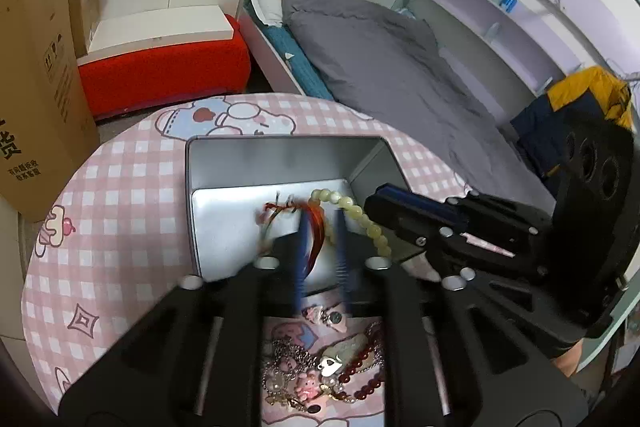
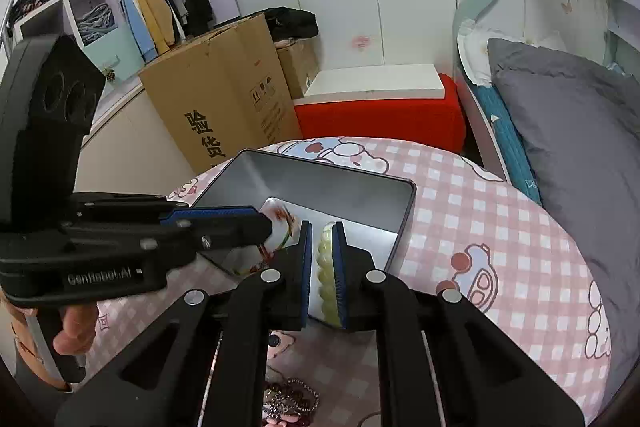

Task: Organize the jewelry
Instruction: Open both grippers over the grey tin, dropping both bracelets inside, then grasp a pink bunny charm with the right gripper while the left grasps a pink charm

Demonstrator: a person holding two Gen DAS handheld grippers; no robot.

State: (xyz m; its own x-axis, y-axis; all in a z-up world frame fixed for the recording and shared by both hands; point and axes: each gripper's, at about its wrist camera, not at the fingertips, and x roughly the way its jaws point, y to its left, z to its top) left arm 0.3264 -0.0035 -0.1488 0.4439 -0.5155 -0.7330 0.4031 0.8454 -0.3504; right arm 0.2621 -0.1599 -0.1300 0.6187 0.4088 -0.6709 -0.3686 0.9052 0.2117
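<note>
An open silver tin box (image 1: 280, 159) stands on the round pink checked table (image 1: 120, 195). My left gripper (image 1: 322, 223) is over the box, its jaws slightly apart around a red-orange string bracelet (image 1: 314, 231) that lies partly in the box. My right gripper (image 2: 322, 251) is shut on a pale yellow bead bracelet (image 2: 326, 275), held over the box (image 2: 320, 183); the beads (image 1: 360, 215) trail from it in the left wrist view. A pile of jewelry (image 1: 320, 363) lies on the table near me, with chains, dark red beads and pink charms.
A cardboard box (image 2: 224, 99) and a red stool with a white top (image 2: 380, 107) stand beyond the table. A bed with a grey duvet (image 1: 392, 67) runs along the right. The other gripper's body (image 2: 100, 235) crosses the left of the right wrist view.
</note>
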